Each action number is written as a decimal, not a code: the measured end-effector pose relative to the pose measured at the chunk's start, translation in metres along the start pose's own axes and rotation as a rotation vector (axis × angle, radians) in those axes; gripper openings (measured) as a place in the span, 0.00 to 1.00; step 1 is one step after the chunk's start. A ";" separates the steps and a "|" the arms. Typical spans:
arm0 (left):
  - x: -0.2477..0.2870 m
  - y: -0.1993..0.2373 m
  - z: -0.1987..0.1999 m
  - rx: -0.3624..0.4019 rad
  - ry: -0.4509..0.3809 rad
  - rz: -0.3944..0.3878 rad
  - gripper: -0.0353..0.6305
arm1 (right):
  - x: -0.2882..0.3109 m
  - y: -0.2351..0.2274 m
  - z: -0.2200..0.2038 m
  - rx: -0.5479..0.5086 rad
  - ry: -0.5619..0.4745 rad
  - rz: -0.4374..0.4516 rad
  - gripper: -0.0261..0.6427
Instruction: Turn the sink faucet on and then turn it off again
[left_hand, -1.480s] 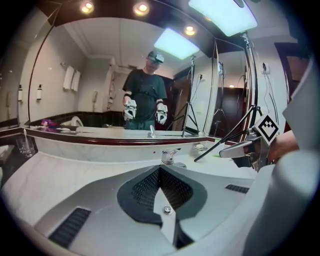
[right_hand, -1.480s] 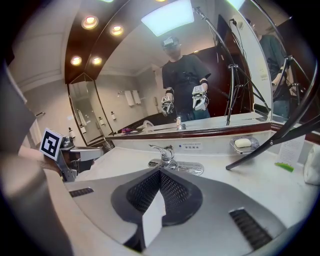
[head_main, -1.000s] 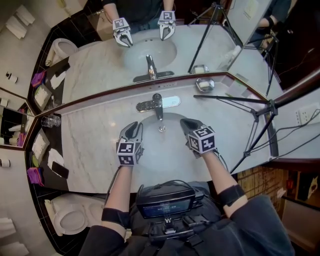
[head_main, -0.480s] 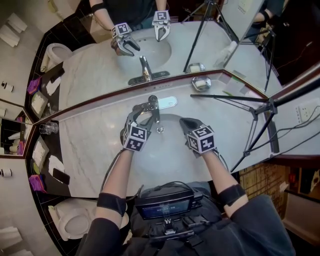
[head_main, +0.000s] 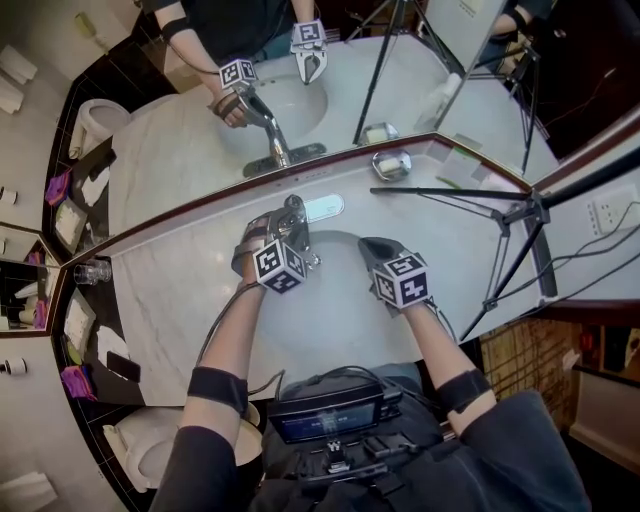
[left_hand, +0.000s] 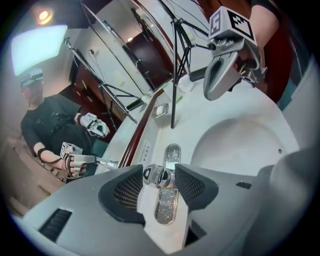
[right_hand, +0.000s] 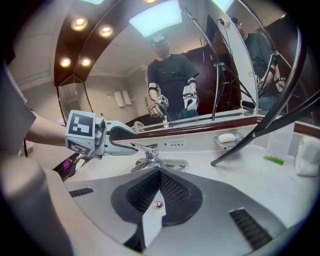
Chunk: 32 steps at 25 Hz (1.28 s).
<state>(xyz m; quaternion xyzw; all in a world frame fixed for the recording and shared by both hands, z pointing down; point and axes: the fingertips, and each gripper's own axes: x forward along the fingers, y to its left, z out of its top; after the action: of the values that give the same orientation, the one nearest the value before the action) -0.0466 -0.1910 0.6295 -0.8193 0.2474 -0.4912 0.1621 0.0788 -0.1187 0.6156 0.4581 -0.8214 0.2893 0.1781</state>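
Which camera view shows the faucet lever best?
The left gripper view: the left tool has the faucet lever end-on between its jaws, close and sharp; they have just been closing. The right gripper view shows it from the side, farther off. The head view shows it small, partly covered by the tool.

The left gripper (head_main: 283, 218) has moved from the basin's (head_main: 335, 275) near side to the faucet (right_hand: 150, 159) and rolled. Its jaws opened wide and have just been closing slightly, the handle (left_hand: 158, 176) now between them.
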 end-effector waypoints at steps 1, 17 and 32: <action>0.003 -0.002 0.000 0.013 0.007 -0.005 0.35 | 0.000 -0.001 -0.001 0.003 0.000 -0.001 0.07; 0.011 -0.017 -0.003 0.003 0.017 0.003 0.27 | 0.007 -0.003 -0.007 0.022 0.012 0.003 0.07; 0.010 -0.031 -0.006 -0.023 0.003 0.009 0.27 | 0.011 0.003 -0.009 0.017 0.019 0.014 0.07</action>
<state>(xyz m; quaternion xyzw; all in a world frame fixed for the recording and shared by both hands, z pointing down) -0.0405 -0.1710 0.6560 -0.8193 0.2568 -0.4888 0.1545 0.0705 -0.1193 0.6277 0.4510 -0.8205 0.3019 0.1797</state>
